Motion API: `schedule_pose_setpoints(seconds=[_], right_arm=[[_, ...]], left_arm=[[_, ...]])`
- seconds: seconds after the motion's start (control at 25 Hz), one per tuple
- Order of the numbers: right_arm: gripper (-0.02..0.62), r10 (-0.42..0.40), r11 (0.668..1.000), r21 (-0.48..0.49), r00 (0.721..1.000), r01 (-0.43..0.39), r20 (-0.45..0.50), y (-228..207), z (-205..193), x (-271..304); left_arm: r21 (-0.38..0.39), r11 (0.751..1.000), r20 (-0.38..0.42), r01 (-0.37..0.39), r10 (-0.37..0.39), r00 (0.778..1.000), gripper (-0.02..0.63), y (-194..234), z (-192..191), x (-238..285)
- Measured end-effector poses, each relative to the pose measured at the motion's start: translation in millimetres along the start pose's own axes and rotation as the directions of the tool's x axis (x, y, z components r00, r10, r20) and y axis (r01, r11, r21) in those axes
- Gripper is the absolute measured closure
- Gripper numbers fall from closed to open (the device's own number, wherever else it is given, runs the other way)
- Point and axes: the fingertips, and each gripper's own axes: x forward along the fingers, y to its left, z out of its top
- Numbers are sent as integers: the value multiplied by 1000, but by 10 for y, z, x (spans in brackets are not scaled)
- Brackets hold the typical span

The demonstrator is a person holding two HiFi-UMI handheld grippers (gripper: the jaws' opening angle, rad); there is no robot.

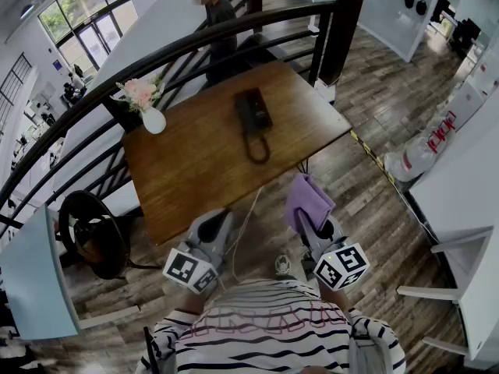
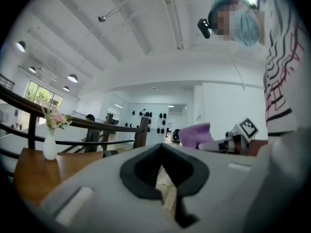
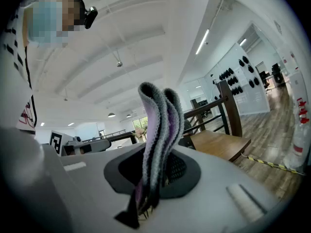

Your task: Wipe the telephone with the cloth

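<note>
Cloth (image 3: 156, 120), seemingly folded, in right gripper (image 3: 153, 188)

No words, numbers or brand names can be read anywhere. The only print is black-and-white square markers on the left hand-held gripper (image 1: 215, 223) and the right hand-held gripper (image 1: 313, 223).

Telephone (image 1: 253, 115) on the table (image 1: 187, 181), vase (image 1: 153, 121) off to its left at the far edge, railing (image 1: 234, 28) behind both, and at the near edge the left gripper (image 1: 210, 228) sits beside the right gripper (image 1: 316, 224), cloth (image 1: 306, 201) between the right one's jaws.
</note>
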Motion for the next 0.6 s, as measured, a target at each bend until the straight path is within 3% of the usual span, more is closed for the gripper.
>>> schedule_pose_setpoints(seconds=[0.6], right_arm=[[546,97,994,64,994,-94,-50,-1161,167,106]], left_arm=[[-32,996,0,-84,84,996,604,-211,-334,1101]])
